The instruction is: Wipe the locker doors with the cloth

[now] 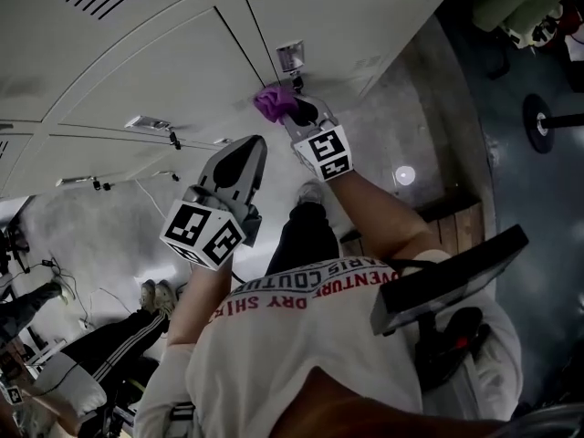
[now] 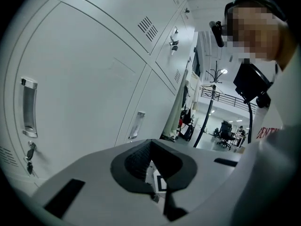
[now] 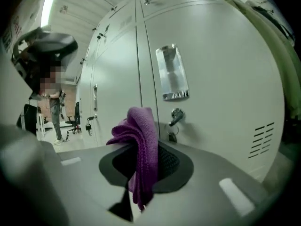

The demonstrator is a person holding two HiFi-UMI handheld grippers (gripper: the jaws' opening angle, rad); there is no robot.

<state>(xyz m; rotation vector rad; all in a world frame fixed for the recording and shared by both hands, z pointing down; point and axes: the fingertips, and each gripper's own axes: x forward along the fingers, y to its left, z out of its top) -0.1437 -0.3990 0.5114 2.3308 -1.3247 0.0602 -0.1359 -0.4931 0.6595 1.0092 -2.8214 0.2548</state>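
The right claw (image 1: pixel 296 109) was clenched on a purple cloth (image 1: pixel 272 101). In the right gripper view the folded cloth (image 3: pixel 142 142) was pinched between the two jaws. Most of it stood up above them in a bunched fold, and a short tail hung down through the gap below. In the head view the cloth sat at the very tip of the claw, up against a grey locker door (image 1: pixel 365 21). It lay just below the door's metal handle (image 1: pixel 290 56) and close to that door's handle-side edge. The right gripper view showed the same handle (image 3: pixel 171 72) above the cloth. A key in the lock (image 3: pixel 176 117) was just beside the cloth, and the seam to the next door ran behind the fold.

The left claw (image 1: pixel 254 144) had its jaws drawn together with nothing between them. Only a thin slit showed in the left gripper view (image 2: pixel 151 166). It was held near the right claw, on the person's side of it, and off the doors. The lockers ran along its left side, with another handle (image 2: pixel 29 105) and hanging keys (image 2: pixel 29 153) in sight.
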